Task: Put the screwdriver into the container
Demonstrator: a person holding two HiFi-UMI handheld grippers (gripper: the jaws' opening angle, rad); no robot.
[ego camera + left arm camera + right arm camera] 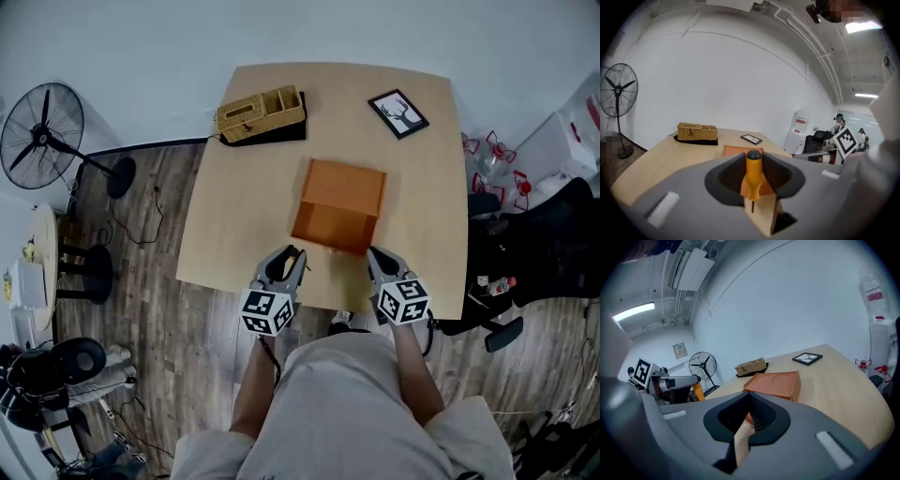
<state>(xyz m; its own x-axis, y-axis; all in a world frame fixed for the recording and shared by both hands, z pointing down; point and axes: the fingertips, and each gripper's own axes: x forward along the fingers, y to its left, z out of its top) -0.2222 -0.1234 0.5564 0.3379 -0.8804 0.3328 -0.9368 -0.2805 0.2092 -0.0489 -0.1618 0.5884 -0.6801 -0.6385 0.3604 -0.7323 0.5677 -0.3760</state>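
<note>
An orange, open-topped container [339, 204] stands in the middle of the light wood table [234, 216]. My left gripper [291, 258] hovers at its near left corner, shut on the yellow-handled screwdriver [753, 171]. The handle stands upright between the pads and the thin shaft hangs down. In the right gripper view the screwdriver handle [697, 391] shows at the far left. My right gripper [378, 261] is at the container's near right corner, its jaws together with nothing between them. The container [776, 383] lies just ahead of it.
A wicker basket [260, 112] on a black mat sits at the table's far left, a framed picture [397, 112] at the far right. A floor fan [42, 136] stands left of the table, a black office chair [548, 244] to the right.
</note>
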